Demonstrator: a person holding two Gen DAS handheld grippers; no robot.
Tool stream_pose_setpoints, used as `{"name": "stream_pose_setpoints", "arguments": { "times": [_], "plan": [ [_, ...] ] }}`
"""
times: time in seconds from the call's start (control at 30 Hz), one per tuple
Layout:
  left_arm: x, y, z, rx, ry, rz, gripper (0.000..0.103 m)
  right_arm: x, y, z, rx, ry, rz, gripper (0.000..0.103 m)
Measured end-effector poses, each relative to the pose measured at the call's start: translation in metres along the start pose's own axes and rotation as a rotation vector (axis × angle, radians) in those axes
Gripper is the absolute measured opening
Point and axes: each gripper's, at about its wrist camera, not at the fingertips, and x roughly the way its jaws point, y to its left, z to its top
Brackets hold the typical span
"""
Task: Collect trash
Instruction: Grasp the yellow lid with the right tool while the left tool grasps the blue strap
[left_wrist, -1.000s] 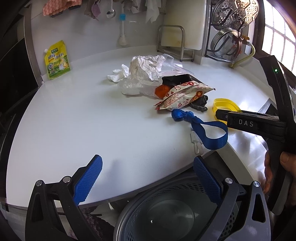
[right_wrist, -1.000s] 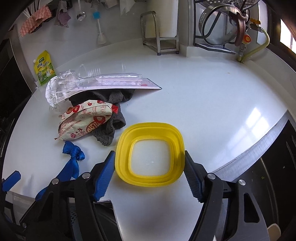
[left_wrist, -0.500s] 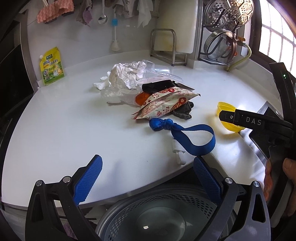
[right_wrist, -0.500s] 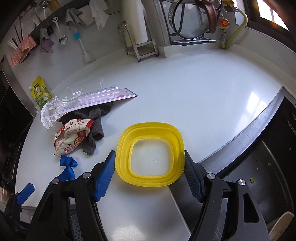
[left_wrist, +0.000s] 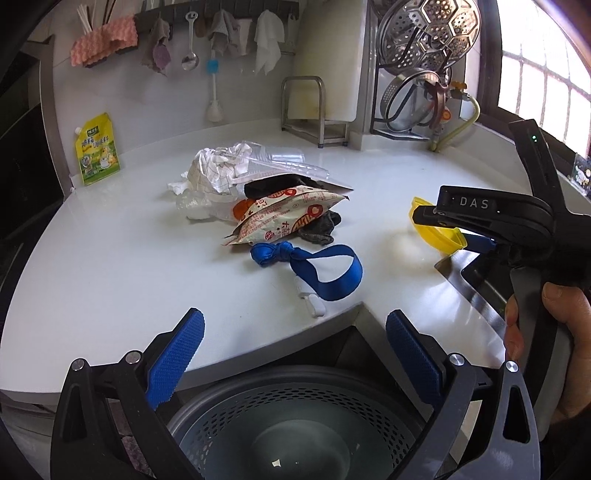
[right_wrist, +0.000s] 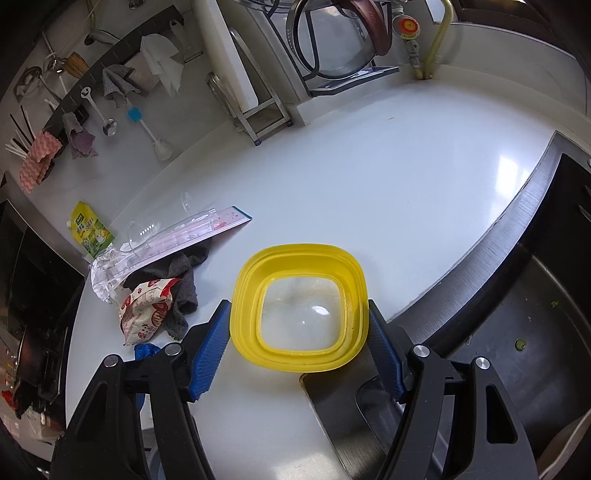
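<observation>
Jaws of my right gripper (right_wrist: 297, 343) clamping wide on yellow container (right_wrist: 299, 310), left gripper (left_wrist: 295, 354) gaping empty; carrying it off counter (left_wrist: 110, 266), next needing the bin (left_wrist: 295, 435).

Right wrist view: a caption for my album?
Right gripper clasps a yellow lid over the white counter.

Snack wrapper (left_wrist: 284, 218) lies on sock (left_wrist: 321, 230), strap (left_wrist: 317, 267) in front; lid (right_wrist: 299, 310) right, over sink edge (right_wrist: 517, 236).
</observation>
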Motion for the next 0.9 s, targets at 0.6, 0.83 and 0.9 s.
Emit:
{"name": "stream_pose_setpoints", "arguments": {
  "times": [0.6, 0.83, 0.9],
  "plan": [
    [0.07, 0.003, 0.032, -0.058, 0.077, 0.12, 0.096, 0.001, -0.006, 0.005, 0.043, 0.005, 0.062, 0.068],
    [0.074, 0.004, 0.029, -0.046, 0.077, 0.099, 0.062, 0.004, -0.005, 0.004, 0.037, 0.013, 0.063, 0.068],
    [0.073, 0.007, 0.028, -0.058, 0.079, 0.07, 0.049, 0.004, -0.004, 0.004, 0.035, 0.013, 0.062, 0.068]
  ]
}}
